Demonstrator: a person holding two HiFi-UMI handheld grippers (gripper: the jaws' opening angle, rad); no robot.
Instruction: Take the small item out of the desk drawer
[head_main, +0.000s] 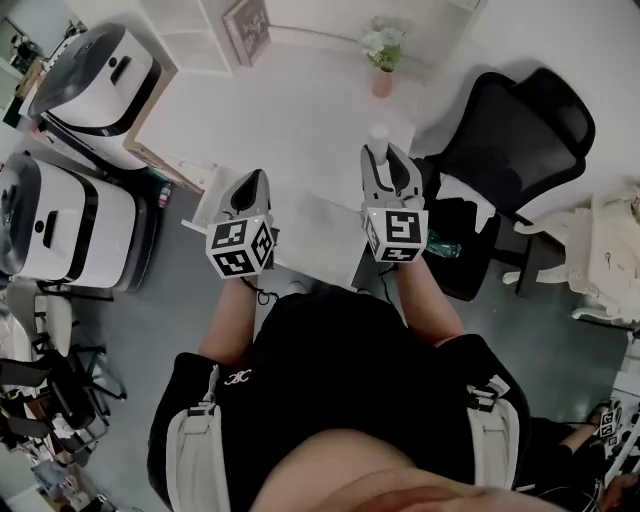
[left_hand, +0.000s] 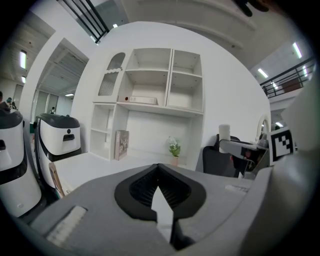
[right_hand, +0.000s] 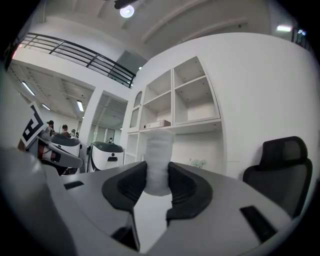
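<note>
- Left gripper (head_main: 252, 182): pads pressed together, nothing between them; held above front edge of white desk (head_main: 290, 120).
- Right gripper (head_main: 381, 157): pads pinching small white cylinder (head_main: 378, 136), upright, top protruding above jaws; held clear above desk.
- Black office chair (head_main: 520, 130): right of desk.

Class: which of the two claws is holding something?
The right claw: it clamps a small white cylinder, while the left claw is shut on nothing.

From overhead, the right claw (head_main: 384, 157) hides most of the white roll (head_main: 378, 133).
</note>
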